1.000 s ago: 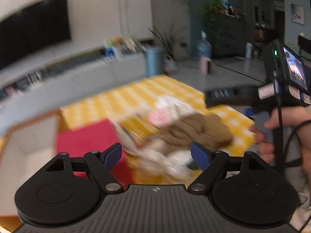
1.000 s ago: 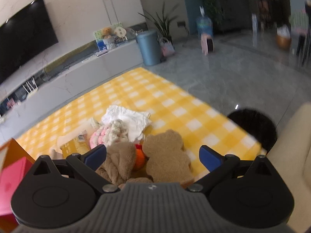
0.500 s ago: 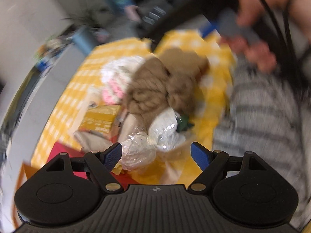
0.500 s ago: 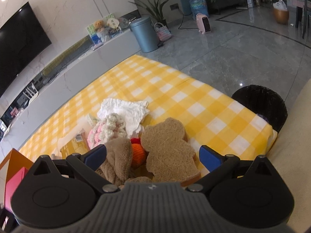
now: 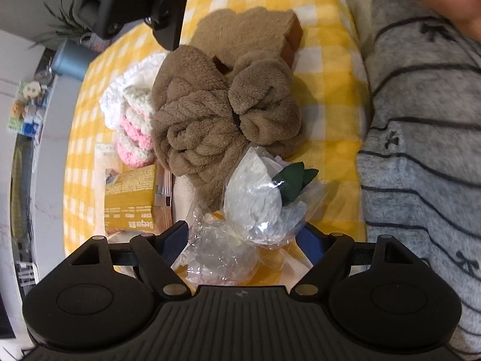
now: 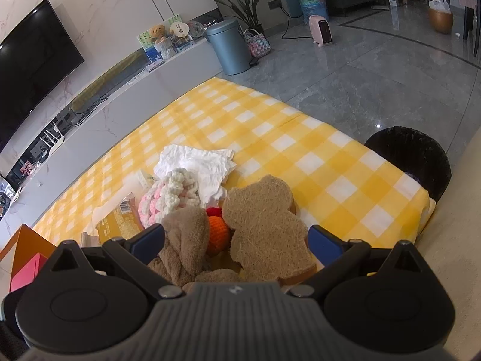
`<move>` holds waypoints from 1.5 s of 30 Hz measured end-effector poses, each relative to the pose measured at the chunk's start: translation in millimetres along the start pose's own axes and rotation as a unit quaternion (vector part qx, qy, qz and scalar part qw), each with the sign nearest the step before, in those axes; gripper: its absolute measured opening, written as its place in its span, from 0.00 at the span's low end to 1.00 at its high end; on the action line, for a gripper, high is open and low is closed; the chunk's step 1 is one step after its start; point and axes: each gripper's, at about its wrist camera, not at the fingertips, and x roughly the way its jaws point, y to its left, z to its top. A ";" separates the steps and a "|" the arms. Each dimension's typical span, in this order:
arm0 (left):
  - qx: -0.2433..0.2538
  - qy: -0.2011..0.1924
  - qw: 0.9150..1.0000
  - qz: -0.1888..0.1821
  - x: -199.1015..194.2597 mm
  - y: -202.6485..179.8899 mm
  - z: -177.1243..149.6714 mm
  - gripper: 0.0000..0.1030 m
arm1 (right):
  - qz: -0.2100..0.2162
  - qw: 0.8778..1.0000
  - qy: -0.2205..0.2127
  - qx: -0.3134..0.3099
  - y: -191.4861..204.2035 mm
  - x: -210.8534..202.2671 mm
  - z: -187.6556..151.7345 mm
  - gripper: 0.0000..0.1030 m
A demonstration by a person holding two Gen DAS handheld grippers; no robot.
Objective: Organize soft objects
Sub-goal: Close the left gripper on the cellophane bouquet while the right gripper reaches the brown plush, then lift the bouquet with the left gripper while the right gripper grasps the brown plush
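A pile of soft things lies on the yellow checked cloth (image 6: 300,153): a brown plush towel (image 5: 210,114), a flat bear-shaped brown sponge (image 6: 264,225), pink-and-white crochet (image 5: 132,138), white cloth (image 6: 201,165), an orange crochet ball (image 6: 218,231). Two clear bags (image 5: 258,198) with white filling lie nearest in the left wrist view. My left gripper (image 5: 240,242) is open, its fingers either side of the bags. My right gripper (image 6: 234,242) is open above the towel (image 6: 186,240) and sponge.
A yellow snack packet (image 5: 132,201) lies left of the bags. An orange box with a pink item (image 6: 24,258) stands at the cloth's left end. A black bin (image 6: 412,156) stands on the floor at right. The person's striped sleeve (image 5: 421,150) fills the right.
My left gripper has swung from a level view down over the pile and come close to the clear bags. My right gripper has stayed over the pile, open.
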 end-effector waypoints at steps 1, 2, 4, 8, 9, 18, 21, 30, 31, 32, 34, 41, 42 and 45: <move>-0.008 0.006 1.000 -0.004 0.8 2.5 1.5 0.91 | 0.001 1.000 0.000 0.002 -0.8 0.5 0.4 0.97; -0.011 0.011 1.000 -0.005 1.1 3.8 2.9 0.90 | 0.002 1.000 0.001 0.003 -1.4 0.6 0.5 0.97; -0.008 0.021 1.000 -0.002 3.0 4.6 4.5 0.81 | 0.003 1.000 0.002 0.007 -2.4 1.5 0.7 0.97; -0.036 0.062 0.997 -0.010 12.3 9.8 10.6 0.72 | 0.003 1.000 0.001 0.011 -3.0 1.4 0.3 0.97; -0.032 0.063 0.997 -0.009 11.8 9.8 10.1 0.70 | 0.004 1.000 0.001 0.012 -3.2 1.3 0.3 0.97; -0.041 0.045 0.998 -0.011 -12.8 4.9 -2.1 0.65 | 0.011 1.000 0.002 0.014 -5.5 -0.2 -0.3 0.97; -0.075 0.025 0.996 -0.032 -28.8 17.6 -15.3 0.65 | 0.017 1.000 0.003 0.008 -4.1 -1.3 -1.4 0.97; -0.233 -0.096 0.965 -0.072 -96.2 64.4 -68.3 0.65 | 0.036 0.997 0.030 -0.056 17.4 4.5 -8.0 0.84; -0.254 -0.112 0.958 -0.068 -104.4 66.7 -74.3 0.65 | 0.032 0.997 0.034 -0.060 19.3 6.0 -8.6 0.81; -0.273 -0.127 0.951 -0.065 -110.8 69.1 -81.2 0.65 | 0.028 0.997 0.038 -0.065 21.8 8.2 -9.5 0.81; -0.304 -0.159 0.937 -0.066 -122.0 71.4 -94.3 0.65 | 0.016 0.996 0.044 -0.081 29.0 13.5 -11.3 0.81; -0.332 -0.237 0.910 -0.071 -150.2 70.8 -116.4 0.65 | 0.013 0.970 0.073 -0.233 77.7 23.8 -39.0 0.84; -0.333 -0.242 0.908 -0.073 -152.5 70.7 -118.4 0.65 | -0.006 0.964 0.078 -0.255 84.4 28.2 -44.3 0.84; -0.343 -0.243 0.905 -0.071 -147.9 68.5 -120.7 0.65 | -0.053 0.947 0.100 -0.299 96.2 42.4 -54.8 0.85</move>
